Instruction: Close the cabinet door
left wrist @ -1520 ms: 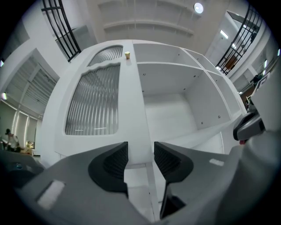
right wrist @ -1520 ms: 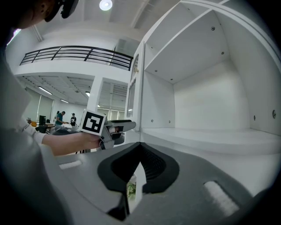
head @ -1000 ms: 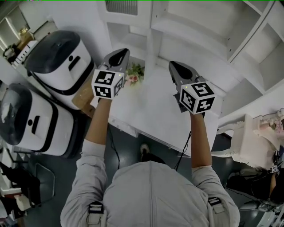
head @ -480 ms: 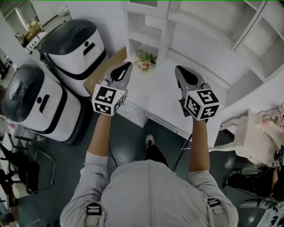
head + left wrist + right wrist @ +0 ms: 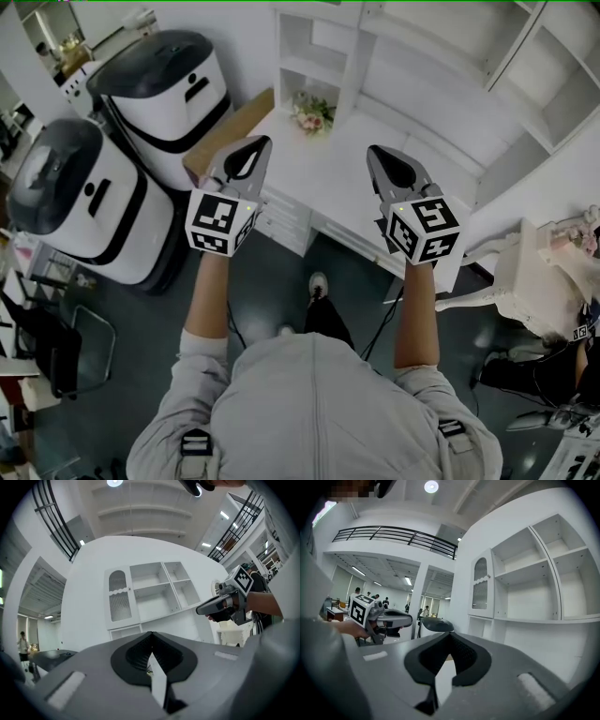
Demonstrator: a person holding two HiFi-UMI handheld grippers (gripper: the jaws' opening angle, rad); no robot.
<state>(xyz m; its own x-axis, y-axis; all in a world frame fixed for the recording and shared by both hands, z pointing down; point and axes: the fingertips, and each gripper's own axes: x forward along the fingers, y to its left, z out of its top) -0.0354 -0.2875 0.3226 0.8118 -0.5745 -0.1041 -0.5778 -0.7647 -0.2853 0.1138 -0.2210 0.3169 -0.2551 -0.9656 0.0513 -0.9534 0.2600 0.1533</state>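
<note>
A white cabinet (image 5: pixel 314 52) with open shelves stands at the back of a white desk (image 5: pixel 356 187). Its arched, grilled door (image 5: pixel 118 603) sits flush with the cabinet front and also shows in the right gripper view (image 5: pixel 481 585). My left gripper (image 5: pixel 255 142) hovers over the desk's front left corner, shut and empty. The right gripper (image 5: pixel 377 152) floats level beside it over the desk's front edge, also shut with nothing in it. Both point toward the cabinet from well short of it. Each one shows in the other's view: the right gripper (image 5: pixel 202 611), the left gripper (image 5: pixel 408 619).
Two white-and-black rounded machines (image 5: pixel 159 84) (image 5: pixel 75 202) stand left of the desk, with a brown board (image 5: pixel 230 131) between them and it. A small flower bunch (image 5: pixel 312 112) sits on the desk by the cabinet. A white ornate chair (image 5: pixel 539 281) is at the right.
Both grippers have drawn back from the cabinet, from over the desk's middle to its front edge, and the person has stepped back. Both stay shut.
</note>
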